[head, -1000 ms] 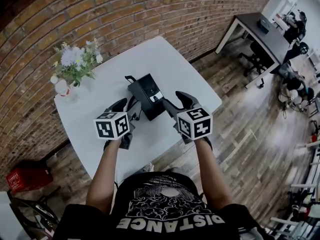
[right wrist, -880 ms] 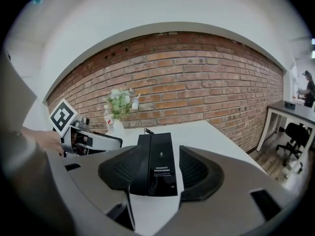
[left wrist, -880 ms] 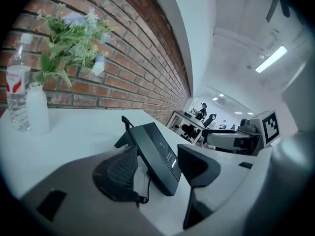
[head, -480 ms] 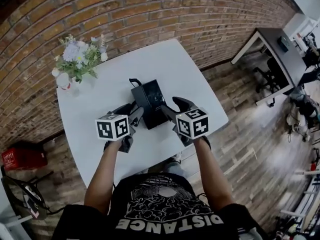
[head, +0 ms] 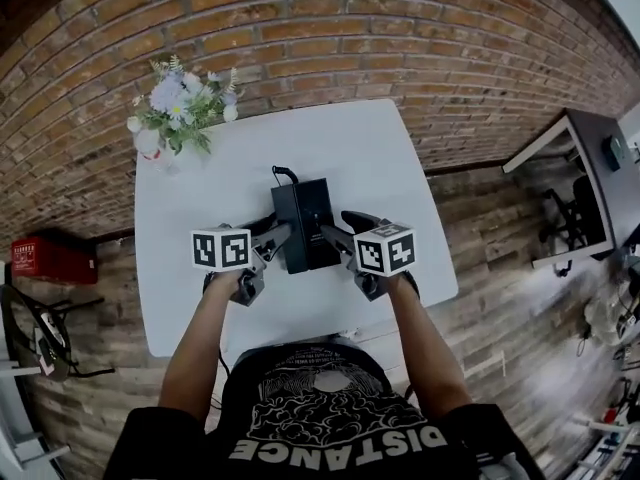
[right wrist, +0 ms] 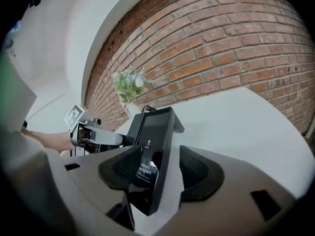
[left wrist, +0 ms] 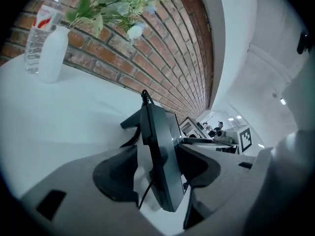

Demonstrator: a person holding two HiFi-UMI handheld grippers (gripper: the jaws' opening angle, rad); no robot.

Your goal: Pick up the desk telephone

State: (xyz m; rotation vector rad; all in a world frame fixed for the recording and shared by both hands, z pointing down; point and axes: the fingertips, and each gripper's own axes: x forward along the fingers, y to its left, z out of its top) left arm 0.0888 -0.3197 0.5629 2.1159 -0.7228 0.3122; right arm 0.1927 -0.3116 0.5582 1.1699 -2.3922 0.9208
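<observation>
The black desk telephone (head: 308, 223) sits in the middle of the white table (head: 380, 168), its cord leaving at the far end. My left gripper (head: 280, 236) reaches its left side and my right gripper (head: 330, 233) its right side. In the left gripper view the telephone's edge (left wrist: 160, 146) stands between the open jaws of the left gripper (left wrist: 157, 173), with white table showing beside one pad. In the right gripper view the telephone's (right wrist: 155, 132) other edge lies between the wide jaws of the right gripper (right wrist: 160, 173), and gaps show on both sides.
A white vase of flowers (head: 175, 108) and a clear water bottle (left wrist: 39, 38) stand at the table's far left corner, against the brick wall (head: 330, 28). A red crate (head: 55, 258) sits on the wooden floor at left. A dark desk (head: 590, 158) stands at right.
Both grippers have sunk and moved forward, so each now straddles a side edge of the telephone. The head view has swung, so the table looks more square-on.
</observation>
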